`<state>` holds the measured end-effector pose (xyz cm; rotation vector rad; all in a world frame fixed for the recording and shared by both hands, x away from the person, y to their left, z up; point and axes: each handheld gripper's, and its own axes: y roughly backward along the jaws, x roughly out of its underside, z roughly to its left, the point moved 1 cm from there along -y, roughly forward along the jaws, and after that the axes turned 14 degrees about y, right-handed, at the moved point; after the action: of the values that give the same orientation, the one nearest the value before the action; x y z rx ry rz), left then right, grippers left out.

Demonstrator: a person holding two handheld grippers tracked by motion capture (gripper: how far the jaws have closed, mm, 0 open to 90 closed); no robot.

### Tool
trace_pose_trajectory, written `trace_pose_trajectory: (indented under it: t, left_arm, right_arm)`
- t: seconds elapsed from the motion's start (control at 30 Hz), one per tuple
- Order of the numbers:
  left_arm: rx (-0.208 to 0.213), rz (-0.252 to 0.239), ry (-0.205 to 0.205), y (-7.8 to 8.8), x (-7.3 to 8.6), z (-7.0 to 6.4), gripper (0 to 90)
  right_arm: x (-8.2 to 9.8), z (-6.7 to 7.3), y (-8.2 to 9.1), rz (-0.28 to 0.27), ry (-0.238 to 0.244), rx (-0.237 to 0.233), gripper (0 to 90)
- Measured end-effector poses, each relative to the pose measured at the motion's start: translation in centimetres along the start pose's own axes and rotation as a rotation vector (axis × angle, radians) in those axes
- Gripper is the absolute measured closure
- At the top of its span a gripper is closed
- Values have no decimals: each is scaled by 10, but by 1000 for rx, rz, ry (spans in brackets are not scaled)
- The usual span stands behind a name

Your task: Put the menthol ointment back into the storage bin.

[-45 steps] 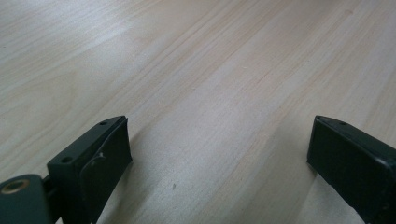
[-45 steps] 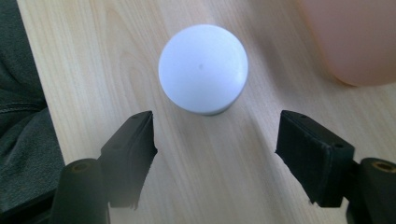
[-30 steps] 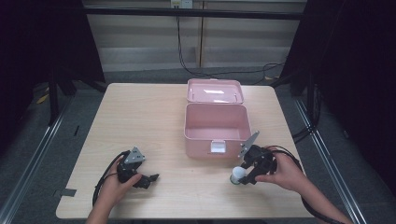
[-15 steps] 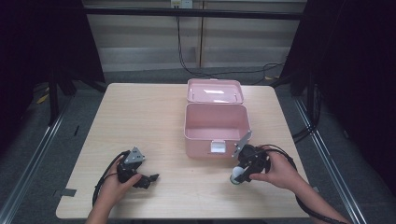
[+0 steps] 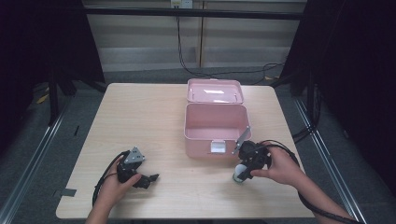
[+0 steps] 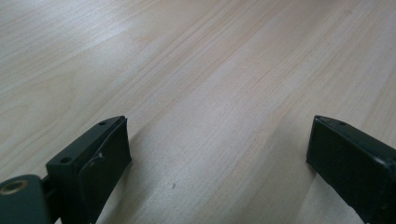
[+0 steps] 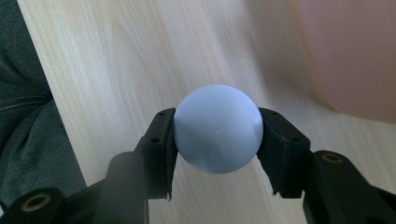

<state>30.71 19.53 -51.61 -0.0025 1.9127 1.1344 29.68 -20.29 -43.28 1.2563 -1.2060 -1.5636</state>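
Right gripper [image 7: 217,140] pinches pale ball [image 7: 217,128] just in front of open pink box [image 5: 215,128] (likely headed inside). Left gripper [image 6: 219,154], jaws spread, empty, idles on table [image 5: 140,116], well left of box.

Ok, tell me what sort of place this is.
Probably a lab recording station, not a home: a bare wooden table ringed by dark curtains, cables trailing over the floor behind it, and a person working a handheld right gripper beside a pink box.
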Motion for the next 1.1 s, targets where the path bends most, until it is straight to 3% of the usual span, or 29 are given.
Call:
trace_pose_trajectory:
  t: [0.5,1.1]
  left_arm:
    - [0,1,1,0,0,0,56]
    - [1,1,0,0,0,0,56]
  right_arm:
    - [-10,-2,33,25,3,-2,502]
    - [-22,-6,70,11,13,24,502]
